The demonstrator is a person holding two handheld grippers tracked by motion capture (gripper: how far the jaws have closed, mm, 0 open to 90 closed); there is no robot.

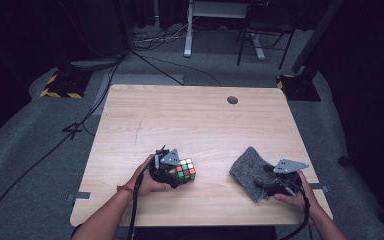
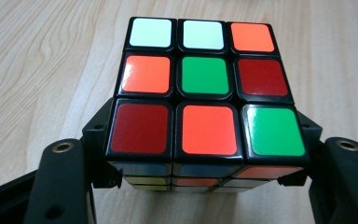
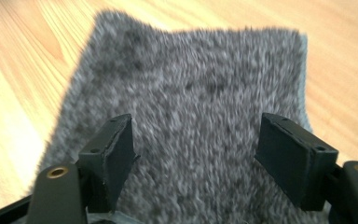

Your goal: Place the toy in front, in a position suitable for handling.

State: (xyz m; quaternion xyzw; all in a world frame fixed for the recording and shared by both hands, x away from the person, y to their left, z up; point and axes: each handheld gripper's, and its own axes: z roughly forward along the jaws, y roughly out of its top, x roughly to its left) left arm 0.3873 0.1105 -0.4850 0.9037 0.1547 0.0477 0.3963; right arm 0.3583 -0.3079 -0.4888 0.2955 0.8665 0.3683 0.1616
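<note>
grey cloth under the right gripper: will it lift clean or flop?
Probably flops: the grey cloth looks soft and fuzzy, and its far edge curls up off the table, so it should drape from whichever point is pinched. Likely light, and a push may bunch it instead of sliding it. The right gripper stands open over it, pinching nothing.

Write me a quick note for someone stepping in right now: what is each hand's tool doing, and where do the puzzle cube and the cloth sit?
Left gripper: jaws shut on the multicoloured plastic puzzle cube, near the front left of the light wooden table.
Right gripper: jaws open, astride the fuzzy grey cloth, which lies flat at front right; not gripped.
Done: cube grasped.
Left: probably gripping the cloth and wiping the cube, judging by the layout.
</note>
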